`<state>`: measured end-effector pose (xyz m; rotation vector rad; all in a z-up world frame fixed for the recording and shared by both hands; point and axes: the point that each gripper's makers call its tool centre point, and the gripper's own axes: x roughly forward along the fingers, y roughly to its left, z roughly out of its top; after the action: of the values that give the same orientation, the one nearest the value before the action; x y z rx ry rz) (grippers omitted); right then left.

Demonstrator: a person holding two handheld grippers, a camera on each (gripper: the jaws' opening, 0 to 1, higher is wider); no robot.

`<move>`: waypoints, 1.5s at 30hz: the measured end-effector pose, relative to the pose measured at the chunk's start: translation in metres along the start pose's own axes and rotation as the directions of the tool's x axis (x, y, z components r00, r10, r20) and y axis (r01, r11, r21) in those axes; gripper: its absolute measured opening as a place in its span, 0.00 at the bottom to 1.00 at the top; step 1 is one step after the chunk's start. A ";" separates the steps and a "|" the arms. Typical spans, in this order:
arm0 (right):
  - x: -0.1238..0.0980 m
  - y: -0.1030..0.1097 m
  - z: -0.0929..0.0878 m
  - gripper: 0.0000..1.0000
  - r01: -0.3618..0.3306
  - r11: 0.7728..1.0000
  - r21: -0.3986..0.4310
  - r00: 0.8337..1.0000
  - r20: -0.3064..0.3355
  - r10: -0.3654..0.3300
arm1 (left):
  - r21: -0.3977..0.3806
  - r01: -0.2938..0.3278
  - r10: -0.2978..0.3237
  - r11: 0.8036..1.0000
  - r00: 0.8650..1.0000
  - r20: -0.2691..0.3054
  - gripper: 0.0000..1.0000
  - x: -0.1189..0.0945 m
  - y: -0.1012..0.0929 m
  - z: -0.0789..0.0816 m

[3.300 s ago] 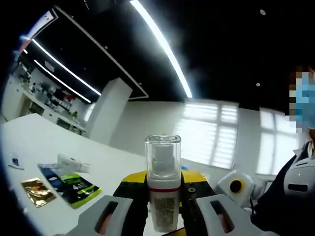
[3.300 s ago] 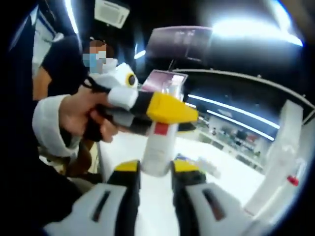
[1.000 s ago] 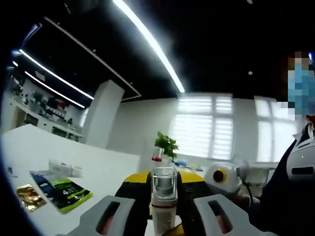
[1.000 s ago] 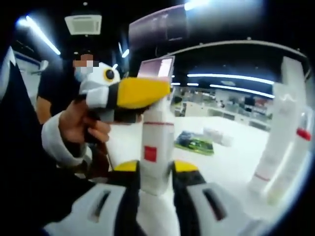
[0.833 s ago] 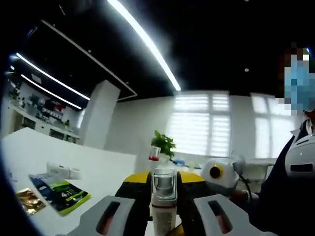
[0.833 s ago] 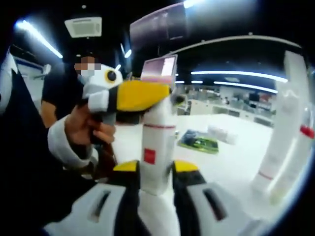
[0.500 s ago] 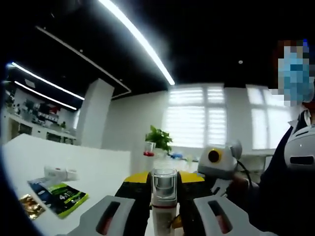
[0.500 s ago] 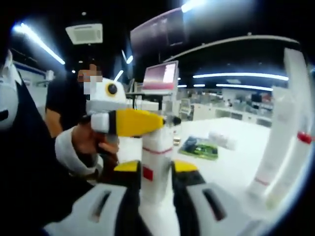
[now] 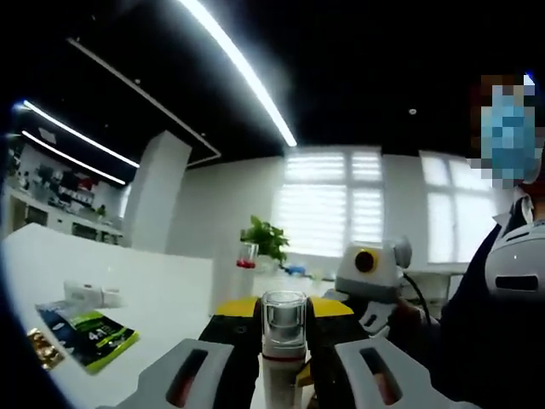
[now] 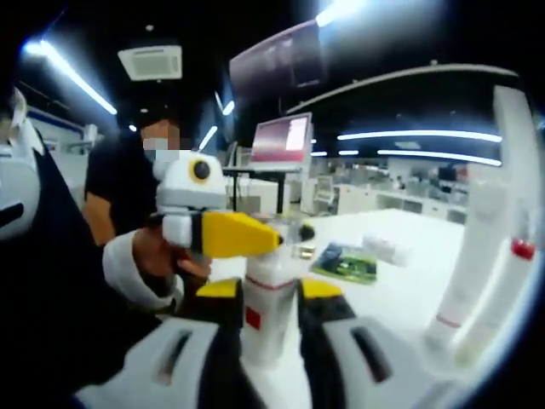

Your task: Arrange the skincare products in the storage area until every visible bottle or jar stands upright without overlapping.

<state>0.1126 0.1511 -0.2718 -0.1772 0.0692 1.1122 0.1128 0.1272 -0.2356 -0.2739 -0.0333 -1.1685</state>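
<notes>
A white spray bottle with a clear cap and a red band stands upright between the yellow-tipped jaws of my left gripper, which is shut on its upper part. In the right gripper view the same bottle, marked with a small red square, sits between the jaws of my right gripper, pressed in from both sides. The left gripper reaches in from the left, held by a hand, and its yellow jaw crosses the bottle's top. The right gripper's body shows behind the bottle.
Two tall white tubes, one with a red cap, stand at the right on the white table. A green packet, a gold sachet and a white box lie on the table. A small red-banded bottle stands far back. A person is close.
In the right gripper view the bottle and the left gripper's yellow jaw now sit lower between my right jaws. Both views have swung a little. The bottle keeps its place in the left jaws.
</notes>
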 end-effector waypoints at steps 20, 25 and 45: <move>-0.001 0.007 0.000 0.24 -0.034 0.999 -0.013 0.999 -0.005 0.034 | -0.039 0.077 -0.076 0.996 0.997 0.015 0.20 -0.002 -0.005 -0.001; 0.001 0.003 0.008 0.23 -0.016 1.000 -0.009 0.999 0.043 0.016 | -0.085 0.070 -0.063 0.994 0.995 0.075 0.22 -0.005 0.000 0.010; -0.016 -0.050 0.011 0.23 0.056 0.998 0.009 0.997 0.043 -0.056 | 0.025 -0.201 0.202 0.979 0.979 -0.014 0.61 -0.034 0.058 0.009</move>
<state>0.1501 0.1173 -0.2535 -0.1468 0.0297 1.0591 0.1529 0.1813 -0.2444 -0.2416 -0.0046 -0.9679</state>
